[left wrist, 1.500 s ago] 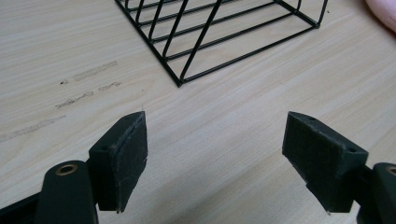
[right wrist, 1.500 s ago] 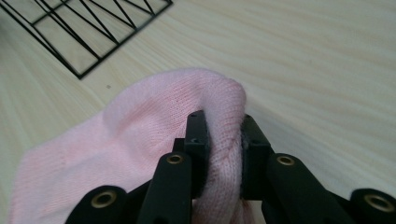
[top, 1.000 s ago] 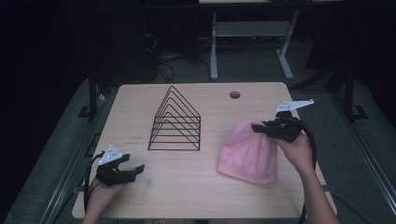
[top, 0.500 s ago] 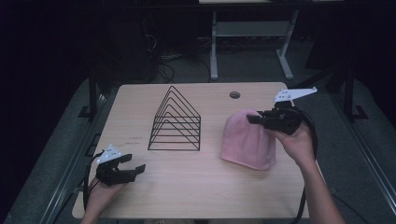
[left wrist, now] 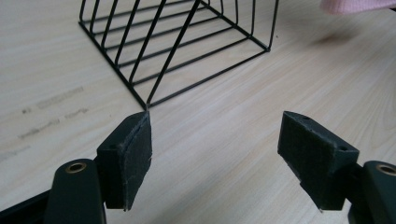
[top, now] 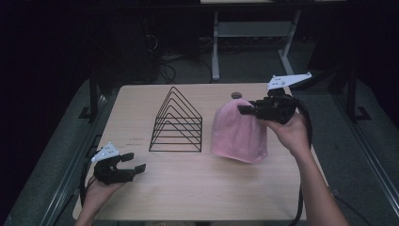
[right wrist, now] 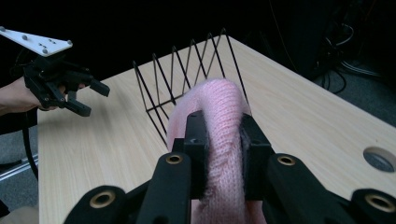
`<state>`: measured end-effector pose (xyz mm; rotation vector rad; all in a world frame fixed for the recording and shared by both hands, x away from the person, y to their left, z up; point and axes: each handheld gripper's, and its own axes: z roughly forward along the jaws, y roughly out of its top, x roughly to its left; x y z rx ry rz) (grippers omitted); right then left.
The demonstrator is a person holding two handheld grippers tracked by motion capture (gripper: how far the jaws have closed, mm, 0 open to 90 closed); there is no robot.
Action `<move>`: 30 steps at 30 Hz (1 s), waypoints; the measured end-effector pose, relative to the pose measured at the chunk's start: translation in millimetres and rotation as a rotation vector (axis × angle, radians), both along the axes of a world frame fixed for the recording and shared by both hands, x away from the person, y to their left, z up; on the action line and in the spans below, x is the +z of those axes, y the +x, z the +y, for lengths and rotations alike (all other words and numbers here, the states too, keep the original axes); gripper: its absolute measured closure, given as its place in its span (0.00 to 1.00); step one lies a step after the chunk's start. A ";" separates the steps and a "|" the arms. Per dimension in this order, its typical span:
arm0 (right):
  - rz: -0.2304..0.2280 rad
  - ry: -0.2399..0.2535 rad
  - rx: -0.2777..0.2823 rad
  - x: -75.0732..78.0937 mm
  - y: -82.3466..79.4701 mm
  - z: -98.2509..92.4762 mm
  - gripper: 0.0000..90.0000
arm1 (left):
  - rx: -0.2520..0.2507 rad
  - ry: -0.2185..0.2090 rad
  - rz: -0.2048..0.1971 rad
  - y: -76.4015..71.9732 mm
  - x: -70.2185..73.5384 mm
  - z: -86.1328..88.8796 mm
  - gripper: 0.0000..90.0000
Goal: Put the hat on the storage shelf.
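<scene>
Evidently the right tongs (top: pixel 244 109) pinch the pink knit hat (top: pixel 237 134) by its crown, so it hangs free of the bench (top: pixel 197 193). Left tongs (top: pixel 134 162), spread and empty though just closing slightly, wait near the wire rack (top: pixel 176 122).

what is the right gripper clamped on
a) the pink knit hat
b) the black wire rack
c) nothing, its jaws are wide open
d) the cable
a: in the right gripper view the right gripper pinches a fold of the pink knit hat between its pads, lifting it by the crown.

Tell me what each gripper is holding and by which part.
The right gripper pinches the pink knit hat by a fold at its top. The left gripper holds nothing.
</scene>
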<state>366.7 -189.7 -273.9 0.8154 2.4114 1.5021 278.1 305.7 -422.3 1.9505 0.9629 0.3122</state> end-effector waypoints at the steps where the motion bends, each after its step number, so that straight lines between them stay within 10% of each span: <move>1: -0.005 0.008 0.011 5.7 1.2 3.5 0.85 | -0.006 -0.004 -0.003 0.1 1.9 -0.5 0.29; 30: -0.078 0.062 0.127 64.4 10.7 41.9 0.85 | -0.197 0.028 -0.008 16.7 56.7 -16.5 0.35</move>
